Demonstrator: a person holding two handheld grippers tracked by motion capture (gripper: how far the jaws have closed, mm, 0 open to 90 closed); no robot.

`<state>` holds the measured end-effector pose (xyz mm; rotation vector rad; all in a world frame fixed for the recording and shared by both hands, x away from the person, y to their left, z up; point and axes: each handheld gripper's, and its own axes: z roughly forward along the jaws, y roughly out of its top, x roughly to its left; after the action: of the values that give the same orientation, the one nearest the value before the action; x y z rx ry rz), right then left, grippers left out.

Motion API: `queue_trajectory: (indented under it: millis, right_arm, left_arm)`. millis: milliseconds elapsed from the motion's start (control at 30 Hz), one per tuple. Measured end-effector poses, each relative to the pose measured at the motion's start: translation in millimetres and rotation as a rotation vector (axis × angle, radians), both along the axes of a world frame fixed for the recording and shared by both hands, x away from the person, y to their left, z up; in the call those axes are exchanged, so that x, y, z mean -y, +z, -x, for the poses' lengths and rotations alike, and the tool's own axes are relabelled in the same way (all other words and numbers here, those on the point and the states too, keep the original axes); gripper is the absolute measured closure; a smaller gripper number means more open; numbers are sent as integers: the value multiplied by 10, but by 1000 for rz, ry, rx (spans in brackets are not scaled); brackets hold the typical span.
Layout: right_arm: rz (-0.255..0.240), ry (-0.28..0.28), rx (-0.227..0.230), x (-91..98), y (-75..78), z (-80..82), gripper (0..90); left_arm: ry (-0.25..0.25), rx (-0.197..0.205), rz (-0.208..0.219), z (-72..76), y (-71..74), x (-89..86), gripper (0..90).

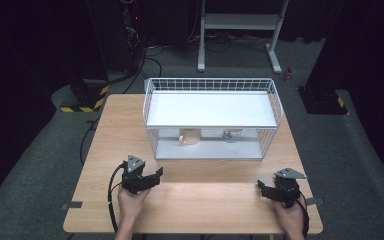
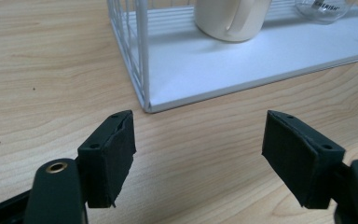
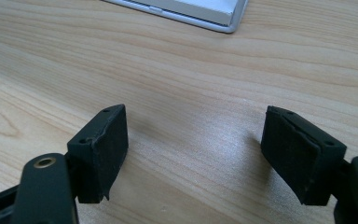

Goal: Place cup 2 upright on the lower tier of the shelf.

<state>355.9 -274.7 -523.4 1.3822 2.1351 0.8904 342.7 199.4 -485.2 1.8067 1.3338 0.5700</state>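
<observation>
Item: wooden table point(image 1: 200, 200), with a white wire rack point(image 1: 212, 117) standing at its far middle. The rack had a solid upper shelf and a lower tray open toward the person.

Contents of the lower tray: one cream mug point(image 1: 189, 137), left of centre, handle facing outward in the left gripper view; one clear glass vessel point(image 1: 231, 135) to its right, apart from the mug. The lettering on the glass was too partial to read with confidence.

Left gripper point(image 1: 152, 176): held low over the table near the rack's front left corner, jaws spread with nothing between them. In its own view the mug point(image 2: 230, 18) stood just inside the rack's corner wires, ahead of the gripper and slightly to the right.

Right gripper point(image 1: 262, 187): held by the table's near right edge, well apart from the rack, jaws likewise spread and empty. Its own view showed bare tabletop and one corner of the rack's tray point(image 3: 205, 11).

Step in hand, as I judged it: the start of an approach, nothing grasped yet, the left gripper being the nearer to the mug.

Next move, as I judged it: the left gripper would have to go in level under the upper shelf, clear of the corner wires, and square up to the mug body or handle before closing. Headroom beneath the shelf looked tight, so a low, flat entry seemed called for.
</observation>
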Motion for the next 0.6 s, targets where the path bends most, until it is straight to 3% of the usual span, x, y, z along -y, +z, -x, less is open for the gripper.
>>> queue_trajectory:
  millis: [600]
  right_arm:
    - [-1, -2, 0, -1, 0, 1, 230]
  left_arm:
    - [32, -27, -38, 38, -161, -63, 257]
